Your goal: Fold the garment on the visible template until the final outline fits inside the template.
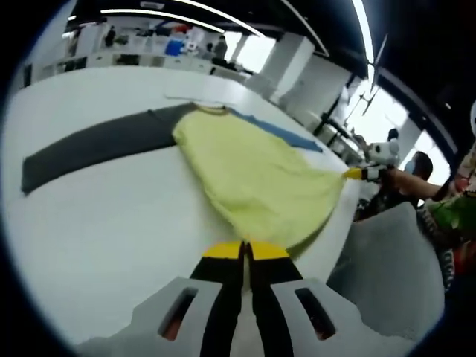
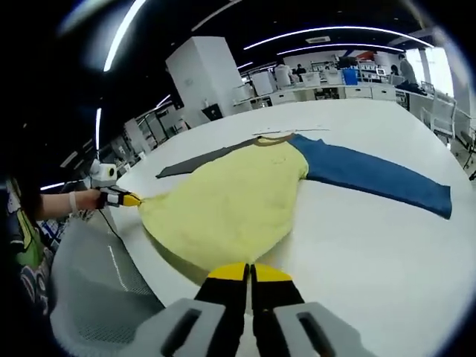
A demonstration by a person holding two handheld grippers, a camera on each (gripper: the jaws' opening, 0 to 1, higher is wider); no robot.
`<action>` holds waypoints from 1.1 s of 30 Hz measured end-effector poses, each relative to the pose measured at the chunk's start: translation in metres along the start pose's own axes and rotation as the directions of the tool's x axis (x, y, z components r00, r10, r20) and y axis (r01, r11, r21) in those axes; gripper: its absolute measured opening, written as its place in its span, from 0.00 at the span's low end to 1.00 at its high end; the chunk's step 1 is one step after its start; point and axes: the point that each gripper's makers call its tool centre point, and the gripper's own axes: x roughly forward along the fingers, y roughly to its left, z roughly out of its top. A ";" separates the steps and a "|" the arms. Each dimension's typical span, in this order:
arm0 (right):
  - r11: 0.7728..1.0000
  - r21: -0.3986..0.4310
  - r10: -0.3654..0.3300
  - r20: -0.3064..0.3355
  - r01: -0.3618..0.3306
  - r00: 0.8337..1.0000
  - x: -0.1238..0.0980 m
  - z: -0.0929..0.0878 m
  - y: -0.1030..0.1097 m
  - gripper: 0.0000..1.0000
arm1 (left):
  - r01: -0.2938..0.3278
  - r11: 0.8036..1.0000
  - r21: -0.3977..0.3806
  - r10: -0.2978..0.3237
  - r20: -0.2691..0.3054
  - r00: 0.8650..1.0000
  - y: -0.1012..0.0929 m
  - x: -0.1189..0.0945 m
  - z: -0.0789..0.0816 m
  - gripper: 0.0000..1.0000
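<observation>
Across the white bench (image 1: 97, 216) (image 2: 372, 238) lay the garment (image 1: 253, 178) (image 2: 230, 201), a yellow-bodied top with its collar toward the far edge, one dark grey sleeve (image 1: 97, 145) (image 2: 201, 160) and one blue sleeve (image 2: 372, 175) (image 1: 286, 132) stretched flat out to opposite sides. The yellow body was bunched and drawn toward the near edge of the bench, its hem lying along that edge. In the left gripper view the left hand-held gripper (image 1: 246, 251) had its yellow-tipped jaws pressed together right at the hem, and the cloth appeared pinched between them. In the right gripper view the right hand-held gripper (image 2: 248, 273) likewise had its jaws closed together at the hem, seemingly on the fabric. Each hand-held gripper also showed in the other's view, off to the side, pulling a corner of the yellow cloth out to a point beyond the bench edge. Just off that edge stood a grey mesh chair (image 2: 89, 282) (image 1: 387, 268).
</observation>
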 end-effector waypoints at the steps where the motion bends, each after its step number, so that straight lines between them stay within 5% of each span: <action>1: 1.000 0.001 0.003 -0.004 -0.003 1.000 0.000 -0.002 0.001 0.00 | -0.003 1.000 -0.001 0.003 -0.004 1.000 0.000 0.000 -0.002 0.00; 11: 1.000 0.016 0.005 -0.037 -0.005 0.999 0.003 -0.018 -0.002 0.00 | -0.045 0.996 -0.079 0.040 -0.063 0.997 0.008 0.002 -0.021 0.00; 15: 1.000 0.015 -0.006 -0.051 0.007 0.999 0.003 -0.024 -0.006 0.00 | 0.004 0.999 -0.043 -0.005 -0.033 0.999 -0.006 0.004 -0.013 0.00; 33: 0.999 0.043 -0.023 -0.107 0.027 0.994 0.005 -0.045 -0.014 0.00 | -0.042 0.996 -0.079 0.028 -0.170 0.985 -0.001 0.007 -0.045 0.00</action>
